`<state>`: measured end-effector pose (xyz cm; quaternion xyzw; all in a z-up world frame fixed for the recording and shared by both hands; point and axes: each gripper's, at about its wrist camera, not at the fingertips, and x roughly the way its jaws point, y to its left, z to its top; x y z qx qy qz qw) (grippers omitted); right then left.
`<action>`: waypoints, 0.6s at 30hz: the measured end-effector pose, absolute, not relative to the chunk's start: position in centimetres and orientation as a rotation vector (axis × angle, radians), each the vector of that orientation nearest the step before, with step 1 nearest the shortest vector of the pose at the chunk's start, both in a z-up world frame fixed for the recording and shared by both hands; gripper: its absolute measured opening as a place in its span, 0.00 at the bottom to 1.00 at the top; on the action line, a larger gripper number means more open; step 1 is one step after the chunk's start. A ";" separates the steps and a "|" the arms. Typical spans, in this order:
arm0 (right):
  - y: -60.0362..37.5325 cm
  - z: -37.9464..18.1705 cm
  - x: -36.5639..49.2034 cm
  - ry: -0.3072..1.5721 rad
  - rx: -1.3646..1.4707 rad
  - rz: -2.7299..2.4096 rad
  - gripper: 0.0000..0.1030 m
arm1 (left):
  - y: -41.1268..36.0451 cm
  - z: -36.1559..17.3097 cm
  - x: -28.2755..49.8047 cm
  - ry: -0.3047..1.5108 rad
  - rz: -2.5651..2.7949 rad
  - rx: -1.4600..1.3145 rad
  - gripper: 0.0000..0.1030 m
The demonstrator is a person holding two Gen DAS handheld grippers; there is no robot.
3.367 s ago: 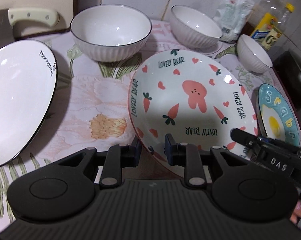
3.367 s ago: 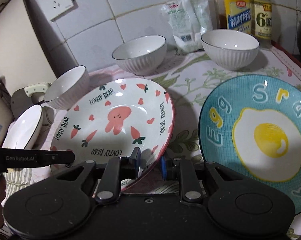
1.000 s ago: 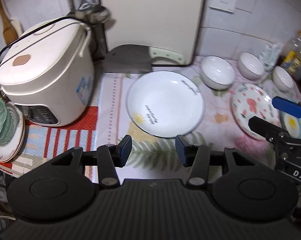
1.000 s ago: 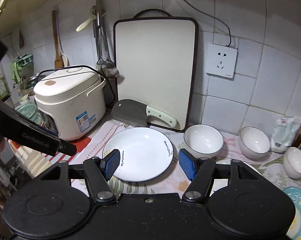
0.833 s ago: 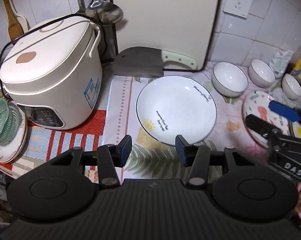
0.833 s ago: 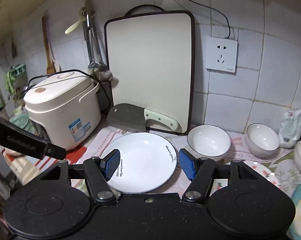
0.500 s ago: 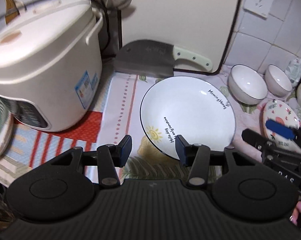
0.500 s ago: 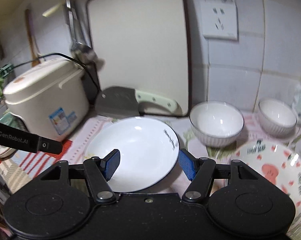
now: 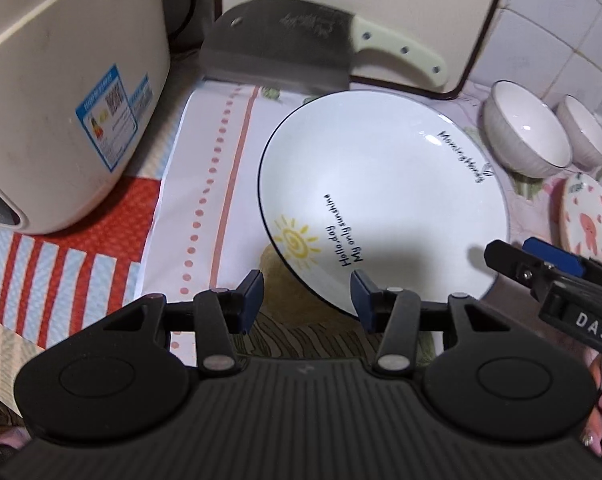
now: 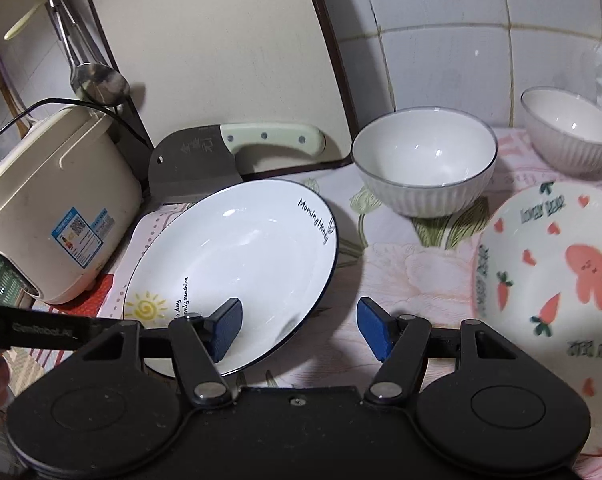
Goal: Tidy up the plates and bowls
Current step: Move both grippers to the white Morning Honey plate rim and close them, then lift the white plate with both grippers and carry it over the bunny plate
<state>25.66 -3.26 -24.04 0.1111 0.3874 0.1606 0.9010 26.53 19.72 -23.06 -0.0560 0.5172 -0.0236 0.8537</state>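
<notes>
A white plate with a yellow sun and black lettering (image 9: 385, 196) lies on the cloth; it also shows in the right wrist view (image 10: 241, 256). My left gripper (image 9: 307, 296) is open and empty at the plate's near rim. My right gripper (image 10: 299, 330) is open and empty, its jaws on either side of the plate's right rim. A pink rabbit plate (image 10: 553, 280) lies to the right. Two white ribbed bowls (image 10: 425, 164) (image 10: 569, 132) stand behind it; they also show in the left wrist view (image 9: 525, 132) (image 9: 587, 132).
A cream rice cooker (image 9: 61, 92) stands at the left. A cleaver (image 9: 297, 48) leans on a cutting board (image 10: 229, 52) against the tiled wall. A ladle (image 10: 97, 80) hangs above the cooker. The right gripper's arm (image 9: 561, 292) shows in the left view.
Both grippers have moved down and in toward the white sun plate, which now fills much more of each view. Earlier both were at the rabbit plate, jaws narrower.
</notes>
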 end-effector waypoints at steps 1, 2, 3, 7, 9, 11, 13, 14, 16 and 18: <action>-3.1 -24.2 25.9 0.807 0.234 0.334 0.60 | 19.9 -23.4 26.7 1.092 -0.046 -0.127 0.45; -2.9 -24.5 26.0 0.812 0.232 0.333 0.54 | 20.0 -23.6 26.9 1.097 -0.043 -0.133 0.45; -2.6 -24.7 26.1 0.815 0.226 0.332 0.48 | 20.1 -23.8 27.0 1.100 -0.041 -0.139 0.44; -2.1 -25.5 26.7 0.846 0.241 0.317 0.39 | 20.2 -24.1 27.3 1.098 -0.034 -0.152 0.45; -2.4 -25.7 26.9 0.867 0.280 0.302 0.30 | 20.1 -24.3 27.5 1.096 -0.042 -0.144 0.44; -2.7 -25.9 26.9 0.871 0.318 0.297 0.26 | 20.0 -24.5 27.7 1.096 -0.045 -0.144 0.43; -2.9 -26.2 27.1 0.888 0.342 0.296 0.25 | 20.2 -24.8 28.0 1.088 -0.041 -0.155 0.44; -2.9 -26.4 27.2 0.893 0.356 0.295 0.25 | 20.2 -25.0 28.0 1.075 -0.033 -0.160 0.44; -2.9 -26.6 27.4 0.901 0.382 0.284 0.24 | 20.6 -25.3 27.9 1.056 -0.011 -0.194 0.42; -2.8 -26.8 27.5 0.895 0.404 0.273 0.23 | 20.9 -25.4 28.1 1.054 -0.008 -0.230 0.37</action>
